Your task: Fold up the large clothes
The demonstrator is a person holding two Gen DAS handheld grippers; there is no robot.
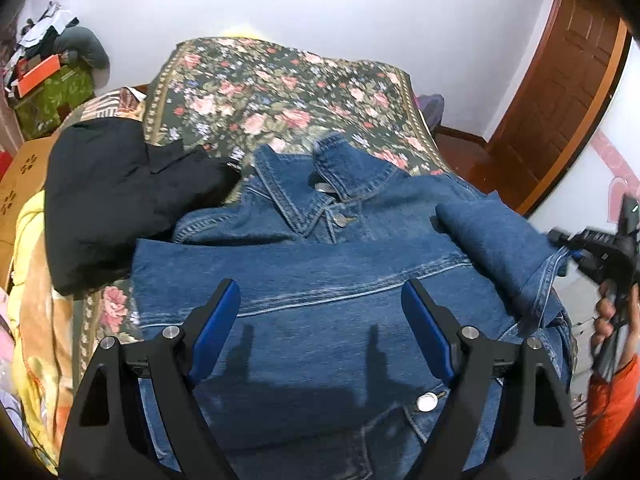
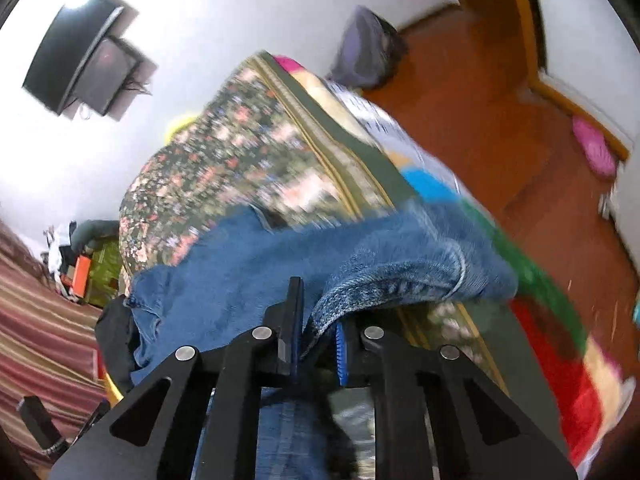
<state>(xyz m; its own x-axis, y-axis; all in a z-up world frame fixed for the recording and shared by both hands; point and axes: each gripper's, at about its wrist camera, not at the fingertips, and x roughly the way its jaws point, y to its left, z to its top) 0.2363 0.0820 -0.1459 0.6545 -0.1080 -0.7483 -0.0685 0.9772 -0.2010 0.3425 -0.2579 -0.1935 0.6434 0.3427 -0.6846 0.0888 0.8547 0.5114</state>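
A blue denim jacket [image 1: 328, 280] lies collar-away on the floral bedspread [image 1: 280, 92], with one sleeve folded across its chest. My left gripper [image 1: 320, 300] is open and empty, hovering just above the jacket's middle. My right gripper [image 2: 316, 320] is shut on the jacket's right sleeve [image 2: 400, 280] near the cuff and holds it lifted off the bed edge. The right gripper also shows in the left wrist view [image 1: 592, 252] at the far right, with the sleeve [image 1: 500, 240] pulled toward it.
A black garment [image 1: 120, 200] lies on the bed left of the jacket. A cluttered green box [image 1: 52, 92] stands at the far left. A wooden door [image 1: 560, 100] and red-brown floor [image 2: 480, 100] are to the right. A colourful blanket [image 2: 540, 340] hangs off the bed's side.
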